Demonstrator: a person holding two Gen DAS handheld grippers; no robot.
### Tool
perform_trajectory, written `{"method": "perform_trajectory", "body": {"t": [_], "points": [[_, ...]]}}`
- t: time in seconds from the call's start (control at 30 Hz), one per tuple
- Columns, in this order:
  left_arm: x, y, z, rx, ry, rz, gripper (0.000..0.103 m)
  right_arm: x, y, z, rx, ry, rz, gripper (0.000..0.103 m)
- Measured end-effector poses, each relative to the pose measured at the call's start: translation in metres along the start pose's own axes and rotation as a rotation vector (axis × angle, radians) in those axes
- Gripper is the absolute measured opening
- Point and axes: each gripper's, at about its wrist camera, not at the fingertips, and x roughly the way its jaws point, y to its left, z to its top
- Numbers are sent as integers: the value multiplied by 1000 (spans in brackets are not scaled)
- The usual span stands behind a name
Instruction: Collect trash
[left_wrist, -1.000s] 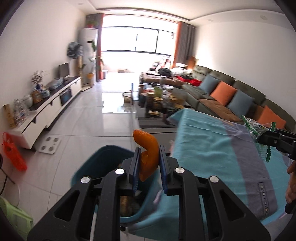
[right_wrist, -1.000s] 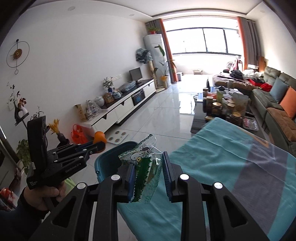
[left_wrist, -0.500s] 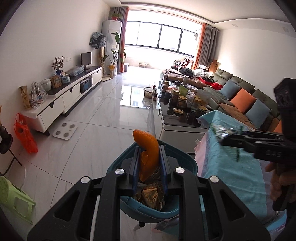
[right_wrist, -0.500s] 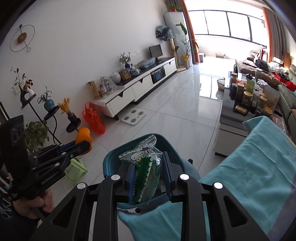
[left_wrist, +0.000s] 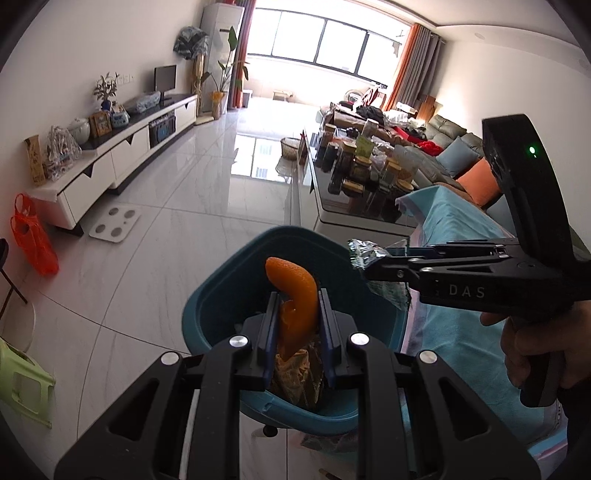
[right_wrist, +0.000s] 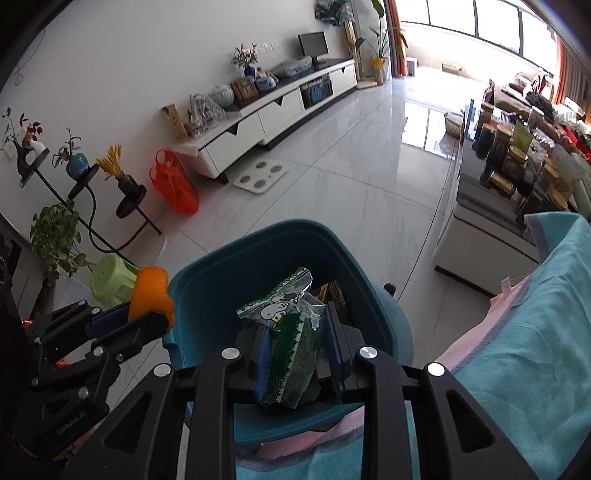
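Observation:
My left gripper (left_wrist: 298, 325) is shut on a curled orange peel (left_wrist: 295, 295) and holds it over the open teal trash bin (left_wrist: 221, 291). My right gripper (right_wrist: 297, 345) is shut on a clear plastic snack wrapper (right_wrist: 291, 332) with green print and a cartoon, over the same bin (right_wrist: 207, 273). In the left wrist view the right gripper (left_wrist: 373, 264) comes in from the right with the wrapper (left_wrist: 364, 251) at the bin's rim. In the right wrist view the left gripper (right_wrist: 147, 317) holds the peel (right_wrist: 151, 291) at the bin's left rim. A crumpled brown wrapper (left_wrist: 295, 384) lies inside the bin.
A table with a teal cloth (right_wrist: 535, 332) stands right of the bin. A low coffee table (left_wrist: 354, 177) full of jars is beyond it. A green stool (right_wrist: 110, 278), an orange bag (right_wrist: 173, 184), a plant stand (right_wrist: 85, 192) and a white TV cabinet (right_wrist: 266, 118) line the left wall.
Both grippers have swung left from above the teal cloth and tilted down over the bin. The peel and the wrapper stay gripped. The two grippers have come closer together.

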Motion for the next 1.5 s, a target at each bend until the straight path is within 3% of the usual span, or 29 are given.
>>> {"method": "perform_trajectory", "body": {"t": [0.5,0.77,0.87,0.97,1.0,1.23,1.3,1.4,1.5], "points": [[88,-5,-14,-26,144,11,21,50,-6,11,-37,188,-57,27],[113,-9,-13,-20,173,34,26,55,-9,12,-36,214,-61,39],[118,-11,-13,-23,181,43,33,53,-11,13,-36,214,-64,41],[113,-12,-12,-21,159,57,52,48,-13,13,-28,205,-61,49],[111,-14,-10,-21,152,62,53,48,-15,12,-26,206,-55,52],[91,-11,-5,-32,111,76,71,35,-18,11,-10,176,-38,53],[84,-8,-4,-34,96,82,83,29,-20,11,-4,156,-31,55],[68,-3,-2,-37,61,105,96,16,-22,10,14,112,-9,68],[52,3,-1,-49,27,123,97,-2,-24,9,30,49,-7,82]]}}
